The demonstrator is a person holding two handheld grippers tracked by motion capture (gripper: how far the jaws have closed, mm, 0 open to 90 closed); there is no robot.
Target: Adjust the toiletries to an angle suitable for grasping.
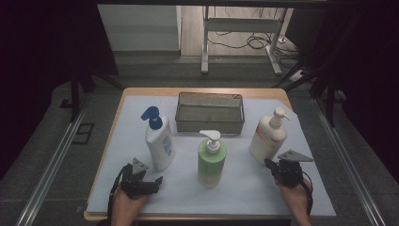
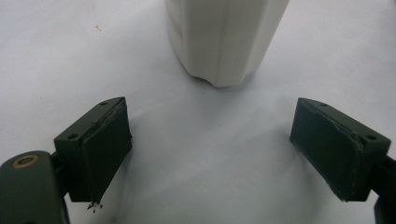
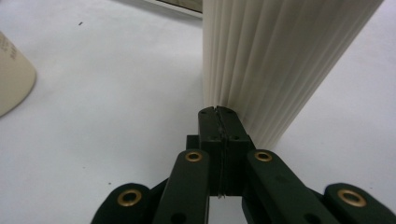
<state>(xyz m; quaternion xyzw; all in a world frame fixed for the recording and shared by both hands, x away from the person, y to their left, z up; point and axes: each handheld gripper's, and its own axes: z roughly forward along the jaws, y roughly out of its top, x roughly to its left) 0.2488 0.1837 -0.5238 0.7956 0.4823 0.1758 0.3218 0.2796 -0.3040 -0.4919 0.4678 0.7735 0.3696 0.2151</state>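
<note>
- A dim room with cables on the floor lies behind a wooden table [image 1: 141, 91] covered by a white mat [image 1: 254, 188]; a dark mesh basket [image 1: 210, 112] sits at its far middle.
- Three pump bottles stand upright and well apart on the mat: a white bottle with a blue pump [image 1: 158, 140] at left, a green bottle [image 1: 211, 160] in the middle, and a cream bottle with an orange label [image 1: 267, 137] at right.
- The left gripper [image 1: 149, 182] rests on the mat near the blue-pump bottle, jaws spread wide with nothing between them; in the left gripper view that bottle's base [image 2: 224, 42] stands just ahead of the gap.
- The right gripper [image 1: 270, 165] has its jaws pressed fully together, holding nothing, with the tip just beside the cream bottle's lower wall [image 3: 275, 60]; whether it touches I cannot tell.
- Handling, as a judgement: these look like stiff plastic bottles, smooth and somewhat slippery, possibly heavy if full, and tall enough to tip when nudged low.
- The pump heads are narrow and may swivel, so the flatter mid-body sides seem the safest place to grip.
- The right jaws would need to open before taking the cream bottle.
</note>
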